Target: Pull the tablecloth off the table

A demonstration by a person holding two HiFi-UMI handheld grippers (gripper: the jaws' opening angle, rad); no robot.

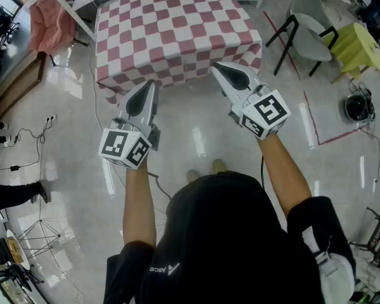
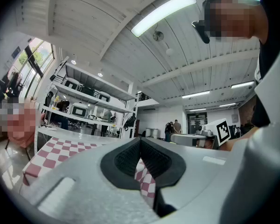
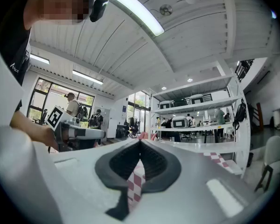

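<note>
Head view | left tool [image 1: 151,83]; right tool [image 1: 215,67]: both clamp tablecloth [image 1: 171,30] | shirt [image 1: 240,233] reads "ASCE"

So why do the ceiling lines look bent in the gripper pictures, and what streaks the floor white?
Left gripper view and right gripper view: wide-angle lens bends the ceiling beams, corners go black. Head view: glare off the glossy floor.

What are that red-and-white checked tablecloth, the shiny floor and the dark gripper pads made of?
The red-and-white checked tablecloth looks like soft matte fabric: it drapes and folds at the corners. The pale floor is hard and glossy, perhaps polished tile or coated concrete: it mirrors the lights. The dark gripper pads seem matte rubber, finely ribbed.
</note>
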